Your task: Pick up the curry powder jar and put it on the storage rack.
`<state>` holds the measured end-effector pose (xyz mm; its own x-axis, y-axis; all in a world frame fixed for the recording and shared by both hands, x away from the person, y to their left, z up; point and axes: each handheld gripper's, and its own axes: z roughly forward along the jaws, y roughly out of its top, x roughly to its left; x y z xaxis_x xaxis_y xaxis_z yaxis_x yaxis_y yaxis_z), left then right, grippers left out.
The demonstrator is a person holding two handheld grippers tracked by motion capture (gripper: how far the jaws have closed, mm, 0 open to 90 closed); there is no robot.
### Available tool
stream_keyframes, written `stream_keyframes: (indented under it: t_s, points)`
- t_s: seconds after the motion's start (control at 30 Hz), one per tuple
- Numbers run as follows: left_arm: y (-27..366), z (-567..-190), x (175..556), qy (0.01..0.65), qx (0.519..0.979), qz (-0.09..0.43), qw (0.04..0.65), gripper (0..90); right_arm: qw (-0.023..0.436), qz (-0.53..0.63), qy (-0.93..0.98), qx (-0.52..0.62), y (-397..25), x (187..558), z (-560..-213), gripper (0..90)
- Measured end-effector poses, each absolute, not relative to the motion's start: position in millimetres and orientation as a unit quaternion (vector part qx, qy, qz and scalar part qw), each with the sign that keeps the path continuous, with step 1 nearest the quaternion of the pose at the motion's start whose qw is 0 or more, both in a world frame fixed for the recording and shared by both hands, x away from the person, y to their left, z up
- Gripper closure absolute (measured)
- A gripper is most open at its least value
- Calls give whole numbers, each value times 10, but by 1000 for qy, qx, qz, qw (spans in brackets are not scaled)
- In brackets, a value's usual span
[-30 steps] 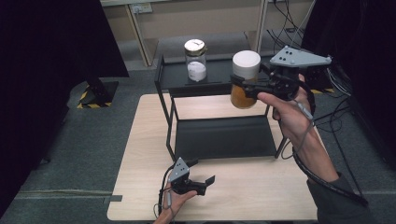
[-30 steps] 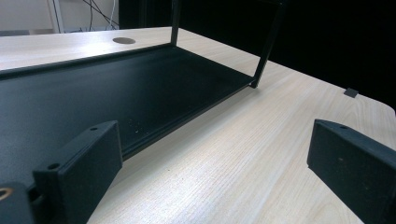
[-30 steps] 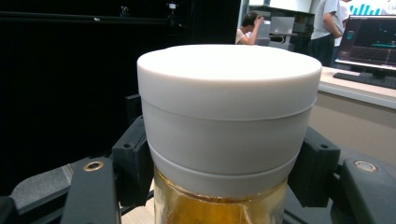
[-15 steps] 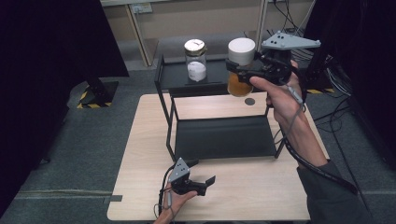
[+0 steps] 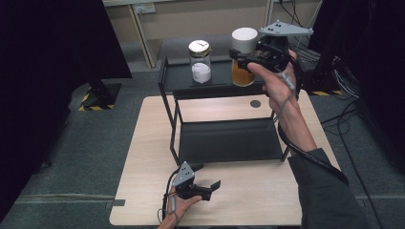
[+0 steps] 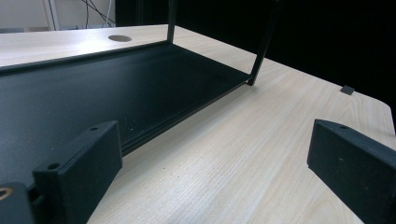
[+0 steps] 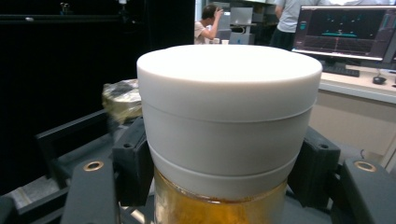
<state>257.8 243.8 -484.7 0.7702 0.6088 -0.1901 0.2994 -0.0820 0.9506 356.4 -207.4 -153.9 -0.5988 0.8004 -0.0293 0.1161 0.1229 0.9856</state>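
Observation:
My right gripper is shut on an amber jar with a thick white lid. It holds the jar at the right end of the black rack's top shelf; whether the jar rests on the shelf I cannot tell. A second jar, with a gold lid and white contents, stands on that shelf to the left. In the right gripper view the jaws clamp the amber jar just under the lid. My left gripper rests open on the wooden table near the front edge, nothing between its fingers.
The rack's lower shelf is a bare black tray lying on the table in front of the left gripper. A round cable hole sits in the tabletop behind the rack. Dark curtains hang left and right; people and monitors stand beyond.
My right gripper has carried the amber jar up and to the left, from beside the rack's right side to its top shelf. The left gripper has stayed still.

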Motion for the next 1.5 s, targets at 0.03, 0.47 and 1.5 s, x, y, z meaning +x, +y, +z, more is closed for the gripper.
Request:
stream_keyframes:
  t_s: [0.03,0.47,1.5]
  points:
    - [2438,-4847,2578,314,724,129,601,25,299,572,687,333,-2074,3564,-1539,352]
    - [2439,-4850,2578,311,724,127,602,25,318,565,676,351,-1931,3756,-1597,352]
    - [2417,-4868,2587,310,727,122,600,25,330,553,666,376,-1871,3854,-1750,168]
